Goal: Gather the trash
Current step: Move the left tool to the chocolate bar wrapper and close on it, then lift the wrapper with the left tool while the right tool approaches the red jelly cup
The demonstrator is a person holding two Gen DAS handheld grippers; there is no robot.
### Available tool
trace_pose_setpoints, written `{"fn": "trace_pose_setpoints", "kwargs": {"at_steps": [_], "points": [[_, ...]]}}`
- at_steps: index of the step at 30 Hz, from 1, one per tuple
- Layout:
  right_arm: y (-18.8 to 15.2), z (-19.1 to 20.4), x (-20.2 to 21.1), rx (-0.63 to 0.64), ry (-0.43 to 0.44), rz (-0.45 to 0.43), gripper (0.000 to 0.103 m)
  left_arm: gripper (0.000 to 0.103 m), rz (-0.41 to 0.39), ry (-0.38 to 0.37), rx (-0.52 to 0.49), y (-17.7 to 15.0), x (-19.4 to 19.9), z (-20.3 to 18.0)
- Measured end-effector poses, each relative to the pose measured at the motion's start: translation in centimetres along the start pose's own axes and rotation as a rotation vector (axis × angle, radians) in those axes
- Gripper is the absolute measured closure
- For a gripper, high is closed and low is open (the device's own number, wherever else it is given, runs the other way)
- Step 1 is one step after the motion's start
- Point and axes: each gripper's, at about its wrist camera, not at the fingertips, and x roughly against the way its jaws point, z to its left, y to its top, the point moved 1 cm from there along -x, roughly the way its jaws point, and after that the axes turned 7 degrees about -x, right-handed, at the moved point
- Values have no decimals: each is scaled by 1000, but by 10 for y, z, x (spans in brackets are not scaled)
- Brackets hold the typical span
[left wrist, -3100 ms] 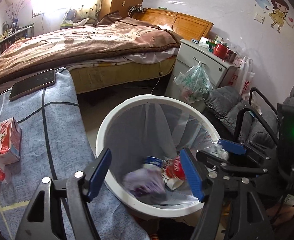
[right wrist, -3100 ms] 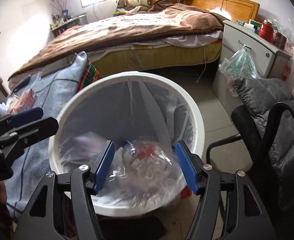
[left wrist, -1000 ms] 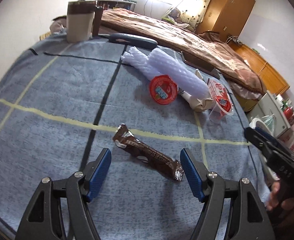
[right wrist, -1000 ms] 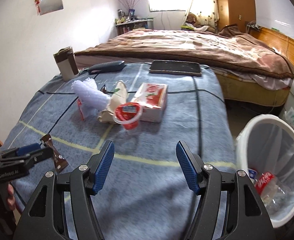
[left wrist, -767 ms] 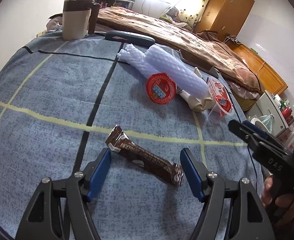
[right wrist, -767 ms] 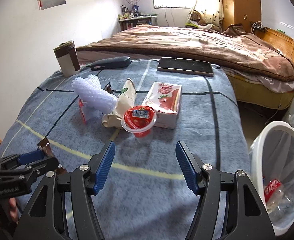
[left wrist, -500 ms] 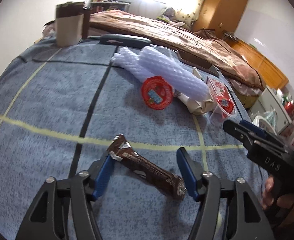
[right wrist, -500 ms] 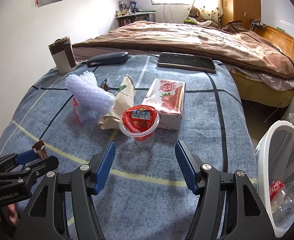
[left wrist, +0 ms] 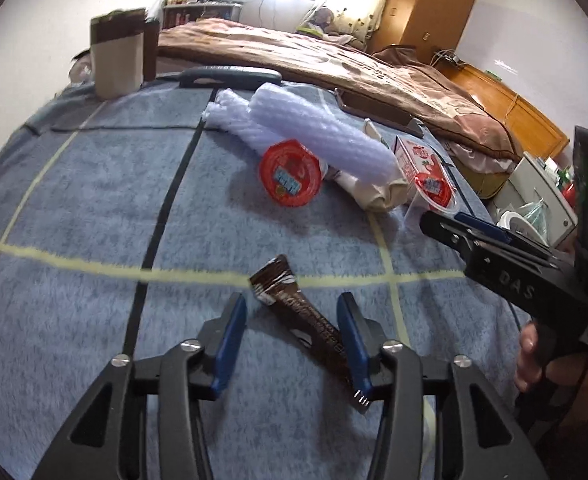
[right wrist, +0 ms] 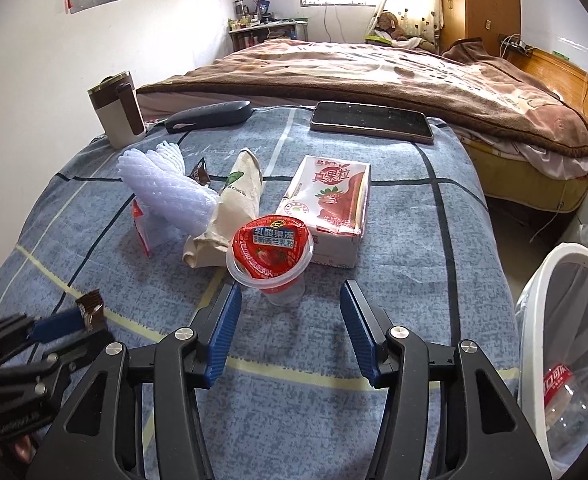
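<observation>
A brown snack wrapper [left wrist: 294,312] lies slantwise on the blue blanket between the fingers of my left gripper [left wrist: 290,305]. The jaws are closing; the left pad [left wrist: 230,340] stands clear of it and the wrapper's tail runs past the right pad. A red-lidded jelly cup [right wrist: 270,254] stands upright just ahead of my right gripper [right wrist: 290,291], whose jaws are closing with the cup's base between the fingertips, untouched. In the right wrist view the left gripper [right wrist: 60,326] shows at lower left.
Behind the cup lie a strawberry milk carton [right wrist: 329,204], a paper wrapper [right wrist: 236,204], a white foam net [right wrist: 166,190] and a second red-lidded cup [left wrist: 290,176]. A phone [right wrist: 369,122], glasses case [right wrist: 210,116] and mug [right wrist: 116,110] sit farther back. A lined white bin [right wrist: 565,256] stands at the right.
Both grippers came from above the bin to the blanket. Over the last second both jaws narrowed, the left around the brown wrapper, and the right closed in on the jelly cup.
</observation>
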Motion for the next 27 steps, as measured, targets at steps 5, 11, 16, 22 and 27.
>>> {"fn": "trace_pose_setpoints", "kwargs": {"at_steps": [5, 11, 16, 22, 27], "points": [[2, 4, -4, 10, -2, 1, 54, 49, -5, 9, 19, -3, 0, -4], [2, 1, -5, -7, -6, -5, 72, 66, -7, 28, -23, -5, -1, -15], [2, -1, -3, -19, 6, -15, 74, 80, -9, 12, -31, -3, -1, -15], [0, -4, 3, -31, 23, -35, 74, 82, -30, 0, -50, 0, 1, -19], [-6, -7, 11, -34, 33, -39, 74, 83, -47, -7, -59, 4, 6, -22]]}}
